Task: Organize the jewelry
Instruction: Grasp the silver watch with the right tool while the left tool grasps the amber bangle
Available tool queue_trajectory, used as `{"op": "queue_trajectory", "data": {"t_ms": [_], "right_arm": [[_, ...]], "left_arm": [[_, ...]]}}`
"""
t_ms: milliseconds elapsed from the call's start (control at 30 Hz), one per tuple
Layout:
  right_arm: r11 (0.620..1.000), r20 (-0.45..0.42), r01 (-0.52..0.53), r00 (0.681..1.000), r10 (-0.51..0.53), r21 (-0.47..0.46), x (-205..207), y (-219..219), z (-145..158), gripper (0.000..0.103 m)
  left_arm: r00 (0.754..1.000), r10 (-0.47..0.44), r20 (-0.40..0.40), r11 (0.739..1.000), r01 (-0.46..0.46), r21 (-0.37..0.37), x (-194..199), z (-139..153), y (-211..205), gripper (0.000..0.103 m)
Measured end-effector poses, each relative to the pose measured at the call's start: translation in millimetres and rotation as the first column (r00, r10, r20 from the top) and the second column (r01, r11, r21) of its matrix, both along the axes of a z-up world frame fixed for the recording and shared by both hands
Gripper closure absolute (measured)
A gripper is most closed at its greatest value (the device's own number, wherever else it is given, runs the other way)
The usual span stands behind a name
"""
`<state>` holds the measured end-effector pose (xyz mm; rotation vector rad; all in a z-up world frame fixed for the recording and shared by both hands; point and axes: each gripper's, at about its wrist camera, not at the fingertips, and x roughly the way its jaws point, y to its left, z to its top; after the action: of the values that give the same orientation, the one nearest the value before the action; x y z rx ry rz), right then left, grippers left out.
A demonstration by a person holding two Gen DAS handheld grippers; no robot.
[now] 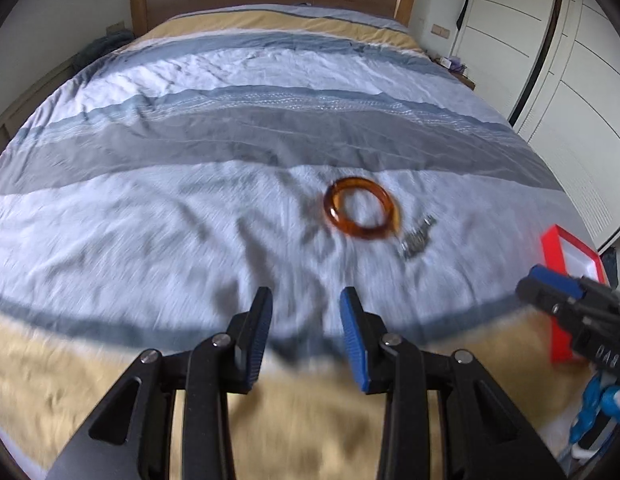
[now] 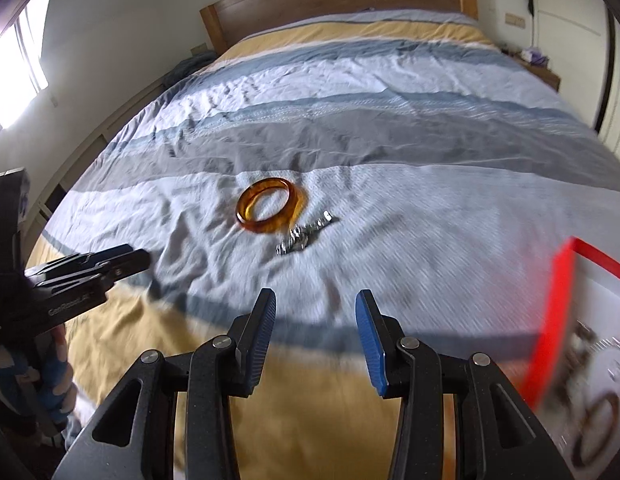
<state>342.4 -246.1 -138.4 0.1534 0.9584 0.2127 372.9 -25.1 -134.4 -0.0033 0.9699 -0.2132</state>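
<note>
Amber bangle [image 1: 363, 207] on bed [image 1: 150, 208], 1 o'clock of left gripper [image 1: 306, 312], apart; silver chain [image 1: 417, 236] just beside. Left gripper, right gripper [image 2: 316, 314]: agape, empty.

**Open bedspread ahead, box at the right**

We see bare bedspread [image 2: 390, 208] between both claws and the amber bangle [image 2: 269, 205], so a straight reach is free. The silver chain [image 2: 302, 234] lies just beside the bangle, crowding its near right side. The red box [image 2: 550, 320] blocks the far right edge.
</note>
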Motion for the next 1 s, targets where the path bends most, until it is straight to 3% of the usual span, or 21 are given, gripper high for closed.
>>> {"op": "queue_trajectory", "data": {"t_ms": [300, 633, 800, 1000], "right_arm": [[0.996, -0.050, -0.011, 0.999, 0.016, 0.086, 61, 13, -55, 0.056], [0.995, -0.029, -0.075, 0.997, 0.077, 0.068, 89, 37, -72, 0.055], [0.996, -0.018, -0.086, 0.996, 0.086, 0.019, 93, 42, -79, 0.074], [0.996, 0.006, -0.063, 0.998, 0.063, 0.068, 84, 30, -72, 0.080]], "left_arm": [[0.998, -0.051, -0.040, 0.999, 0.051, -0.007, 86, -31, -24, 0.070], [0.987, -0.128, -0.101, 0.989, 0.134, 0.054, 131, -75, -42, 0.072], [0.986, -0.149, -0.071, 0.982, 0.155, 0.104, 135, -77, -48, 0.092], [0.990, -0.137, -0.039, 0.984, 0.140, 0.110, 119, -67, -46, 0.094]]}}
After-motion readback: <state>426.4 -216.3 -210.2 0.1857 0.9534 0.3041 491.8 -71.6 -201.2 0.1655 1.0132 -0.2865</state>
